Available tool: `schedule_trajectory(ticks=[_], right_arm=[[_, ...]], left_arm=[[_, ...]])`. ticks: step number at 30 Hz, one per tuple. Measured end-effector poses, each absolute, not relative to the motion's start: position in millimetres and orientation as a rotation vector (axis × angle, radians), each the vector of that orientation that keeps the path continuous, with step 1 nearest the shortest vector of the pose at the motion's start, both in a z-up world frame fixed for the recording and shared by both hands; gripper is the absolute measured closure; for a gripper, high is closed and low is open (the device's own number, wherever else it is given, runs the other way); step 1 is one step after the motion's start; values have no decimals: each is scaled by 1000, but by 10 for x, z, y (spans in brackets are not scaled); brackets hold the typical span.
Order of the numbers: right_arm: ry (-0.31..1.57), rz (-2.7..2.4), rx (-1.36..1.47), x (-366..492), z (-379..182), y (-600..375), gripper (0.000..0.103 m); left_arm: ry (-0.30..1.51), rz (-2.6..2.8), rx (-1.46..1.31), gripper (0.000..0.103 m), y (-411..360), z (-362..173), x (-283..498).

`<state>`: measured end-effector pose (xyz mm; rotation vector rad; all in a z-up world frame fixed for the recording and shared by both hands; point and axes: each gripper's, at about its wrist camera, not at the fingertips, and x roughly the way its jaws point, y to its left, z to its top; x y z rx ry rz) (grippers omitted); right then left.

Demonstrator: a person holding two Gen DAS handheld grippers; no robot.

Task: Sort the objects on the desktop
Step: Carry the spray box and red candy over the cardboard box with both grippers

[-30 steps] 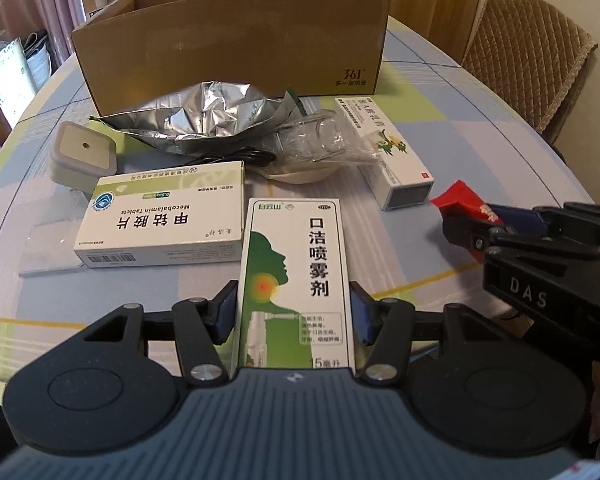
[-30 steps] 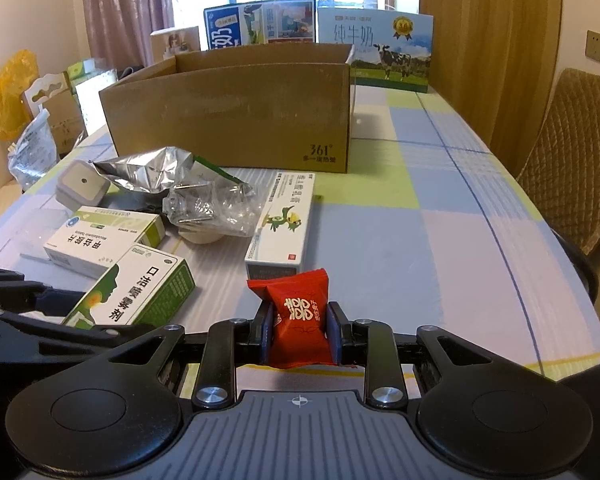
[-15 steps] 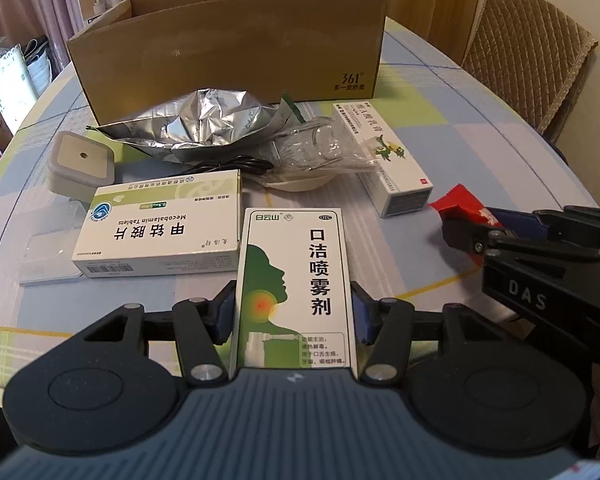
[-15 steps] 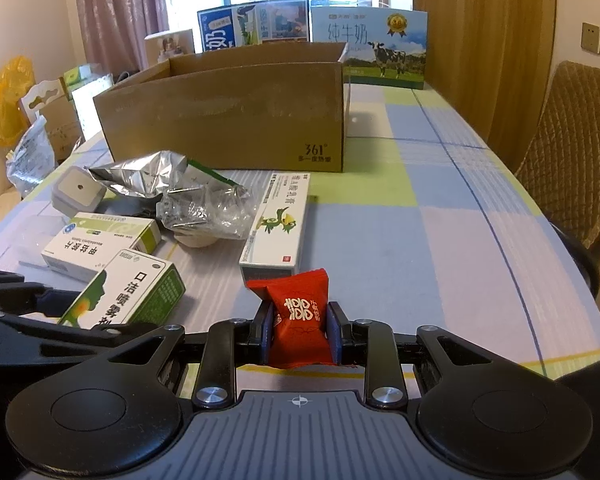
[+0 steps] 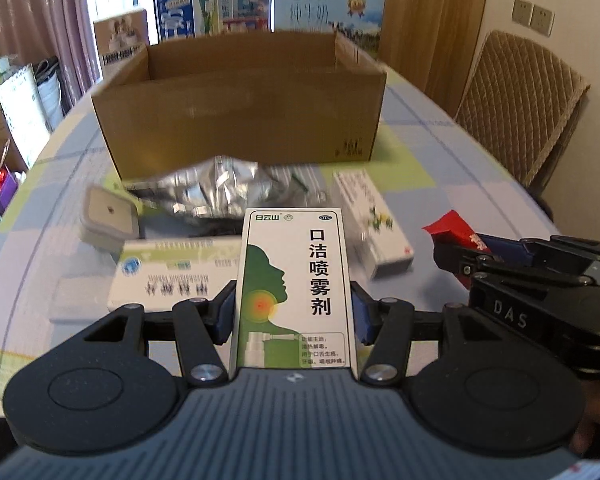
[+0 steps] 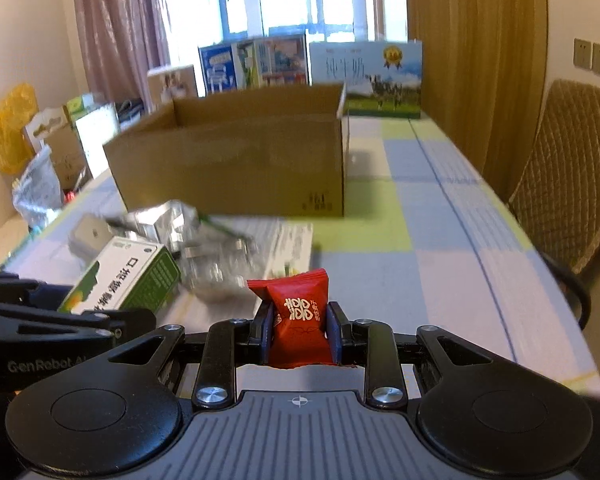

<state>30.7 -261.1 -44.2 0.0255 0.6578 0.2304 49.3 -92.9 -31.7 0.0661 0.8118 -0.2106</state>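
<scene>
on the far left of the table sits a small grey square gadget (image 5: 108, 216), and just right of it a white-and-green tablet box (image 5: 168, 276), both lying flat. now the left gripper (image 5: 294, 316): its jaws are clamped on the sides of the green spray box (image 5: 296, 284), held clear of the table and pointing toward the open cardboard box (image 5: 240, 108) behind. between them a crumpled foil bag (image 5: 216, 190) sprawls right at the carton's front wall, with what looks like clear plastic packaging beside it, though blur makes that hard to call. a slim white carton (image 5: 374, 226) lies to the right of that pile. further right, the right gripper (image 6: 300, 334) is pinching a red candy packet (image 6: 298, 314) between its pads, also up off the checked tablecloth (image 6: 440, 272).

the risks from here: the spray box is long and gripped only near its lower half, so a quick swing could let it pivot or slip. the candy wrapper is soft and slick, so it could squirm out. both tools ride close together, and heading for the same carton they could knock each other or clip its front wall.
</scene>
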Motion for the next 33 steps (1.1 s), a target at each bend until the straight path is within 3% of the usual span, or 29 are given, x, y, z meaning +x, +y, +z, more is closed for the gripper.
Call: schedule_trajectory(ticks=[14, 33], right_arm=[[521, 280, 9, 1173, 366, -2286, 78], [544, 305, -24, 2674, 121, -1767, 78]], left_arm=[[683, -166, 48, 52, -654, 302, 1317], [666, -169, -3, 52, -376, 199, 2865]])
